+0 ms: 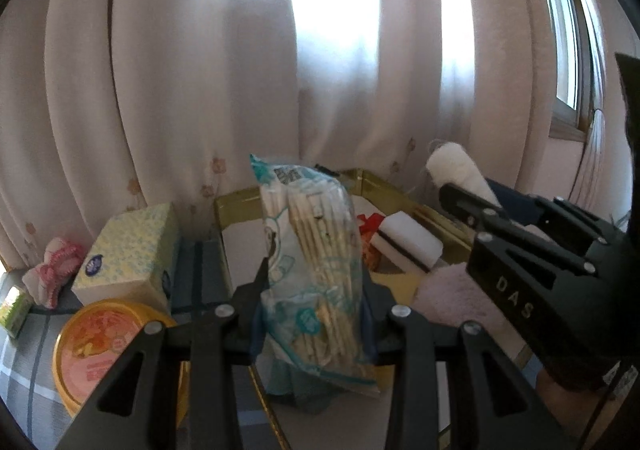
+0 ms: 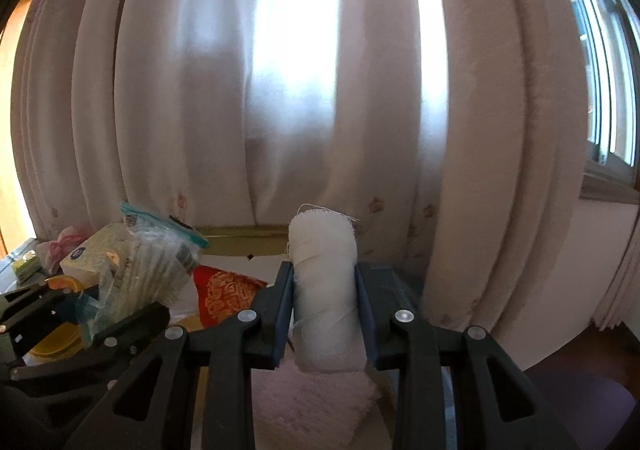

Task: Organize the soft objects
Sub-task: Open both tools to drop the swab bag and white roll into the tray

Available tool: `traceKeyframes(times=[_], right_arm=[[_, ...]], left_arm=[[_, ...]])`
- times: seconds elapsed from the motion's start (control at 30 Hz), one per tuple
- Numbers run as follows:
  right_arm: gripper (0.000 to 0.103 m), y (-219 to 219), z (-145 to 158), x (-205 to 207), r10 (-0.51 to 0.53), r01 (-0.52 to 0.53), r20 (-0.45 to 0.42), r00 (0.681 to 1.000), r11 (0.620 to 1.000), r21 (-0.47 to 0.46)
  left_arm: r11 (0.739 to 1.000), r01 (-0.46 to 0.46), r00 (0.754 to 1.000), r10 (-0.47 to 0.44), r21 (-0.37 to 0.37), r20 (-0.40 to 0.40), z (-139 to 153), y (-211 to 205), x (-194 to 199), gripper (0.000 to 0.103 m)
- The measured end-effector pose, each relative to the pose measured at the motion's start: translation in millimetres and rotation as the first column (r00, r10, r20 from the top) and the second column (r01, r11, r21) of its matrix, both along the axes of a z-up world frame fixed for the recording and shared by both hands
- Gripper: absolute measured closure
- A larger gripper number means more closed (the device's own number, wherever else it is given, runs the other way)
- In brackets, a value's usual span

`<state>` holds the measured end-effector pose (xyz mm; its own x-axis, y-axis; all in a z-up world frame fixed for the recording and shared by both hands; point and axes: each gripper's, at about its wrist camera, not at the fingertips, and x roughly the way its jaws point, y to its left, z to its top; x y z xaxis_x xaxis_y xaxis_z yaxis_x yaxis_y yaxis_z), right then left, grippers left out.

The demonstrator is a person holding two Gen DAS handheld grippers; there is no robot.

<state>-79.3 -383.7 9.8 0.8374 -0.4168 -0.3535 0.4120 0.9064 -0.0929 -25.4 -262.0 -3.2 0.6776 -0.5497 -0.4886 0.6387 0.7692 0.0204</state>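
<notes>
My left gripper (image 1: 314, 282) is shut on a clear bag of cotton swabs (image 1: 316, 250) and holds it upright above a gold tray (image 1: 236, 202). My right gripper (image 2: 324, 290) is shut on a white gauze roll (image 2: 324, 282), upright, above a pink fluffy cloth (image 2: 312, 402). The right gripper (image 1: 472, 206) with the roll (image 1: 456, 166) shows at the right of the left wrist view. The left gripper (image 2: 92, 310) with the swab bag (image 2: 152, 266) shows at the left of the right wrist view. In the tray lie a white sponge (image 1: 408, 238), a red patterned pouch (image 2: 228, 290) and the pink cloth (image 1: 452, 294).
Left of the tray are a yellow tissue box (image 1: 128, 254), a round orange-lidded tin (image 1: 108, 346), a pink-and-white soft toy (image 1: 52, 270) and a small green box (image 1: 14, 310) on a grey plaid surface. White curtains (image 1: 200, 70) hang close behind. A window (image 1: 568, 30) is at right.
</notes>
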Motion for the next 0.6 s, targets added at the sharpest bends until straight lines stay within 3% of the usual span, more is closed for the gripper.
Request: traceKeyframes(times=[0.2,0.33,0.37,0.4,0.43,0.47,0.5,0.6], right_arm=[[0.070,-7.8,-6.2,18.0,0.070,-0.064,-0.073,0.995,0.995,0.074],[0.067,-8.0,-5.1,15.1,0.111,-0.106,-0.059,0.992,0.990,0.094],[0.065,-8.2,-4.7,13.6,0.108,-0.103,-0.053,0.993,0.990,0.094],[0.050,-8.9,-4.1,11.4,0.114,-0.110,-0.039,0.993,0.989,0.101],[0.039,-9.3,-2.6,6.1,0.139,-0.137,-0.009,0.990,0.983,0.118],[0.023,-7.7,-0.6,-2.1,0.158,-0.162,0.035,0.987,0.979,0.125],[0.014,-5.0,2.3,-10.0,0.164,-0.172,0.073,0.984,0.978,0.118],[0.013,8.6,7.2,-23.2,0.135,-0.141,0.124,0.983,0.989,0.036]], left_arm=[[1.000,0.001,0.999,0.000,0.019,-0.034,-3.0,-4.4,8.0,0.062],[1.000,-0.024,0.999,0.024,0.013,-0.021,-2.7,-1.0,7.1,0.048],[0.999,-0.028,0.999,0.028,0.016,-0.017,-2.6,-0.2,6.6,0.033],[1.000,-0.027,1.000,0.027,0.014,-0.008,-2.1,0.5,5.0,0.024],[1.000,-0.030,0.999,0.029,0.007,0.022,-0.2,2.3,0.2,0.007],[0.999,-0.037,0.997,0.036,0.004,0.068,1.8,3.6,-6.7,0.001],[0.999,-0.038,0.992,0.037,0.004,0.122,3.9,4.0,-15.3,0.000],[0.999,-0.026,0.973,0.021,0.022,0.230,6.7,1.5,-33.4,0.000]])
